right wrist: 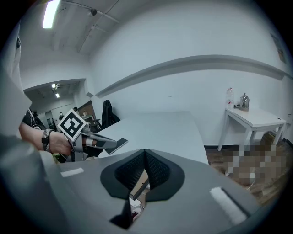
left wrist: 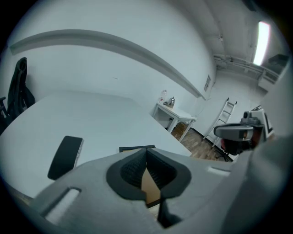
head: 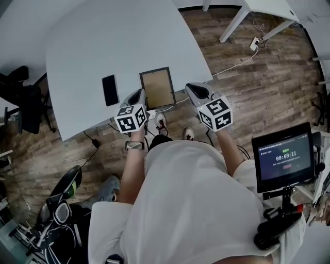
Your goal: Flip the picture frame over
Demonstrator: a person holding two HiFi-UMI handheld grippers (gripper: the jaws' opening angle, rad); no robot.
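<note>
The picture frame (head: 157, 87) lies flat on the grey table (head: 118, 41) near its front edge, black border round a brown board facing up. My left gripper (head: 140, 94) hangs just off the frame's left side, above the table edge, jaws shut and empty. My right gripper (head: 192, 88) hangs just off the frame's right side, also shut with nothing held. In the left gripper view the frame (left wrist: 149, 186) shows below the closed pads (left wrist: 132, 171). In the right gripper view a strip of the frame's edge (right wrist: 138, 188) shows under the closed jaws, and the left gripper (right wrist: 103, 143) is at the left.
A black phone (head: 110, 89) lies on the table left of the frame. A white table (head: 268, 7) stands at the far right, with a cable and power strip (head: 253, 44) on the wood floor. A screen on a stand (head: 286, 157) is at my right; a dark chair (head: 20, 98) at the left.
</note>
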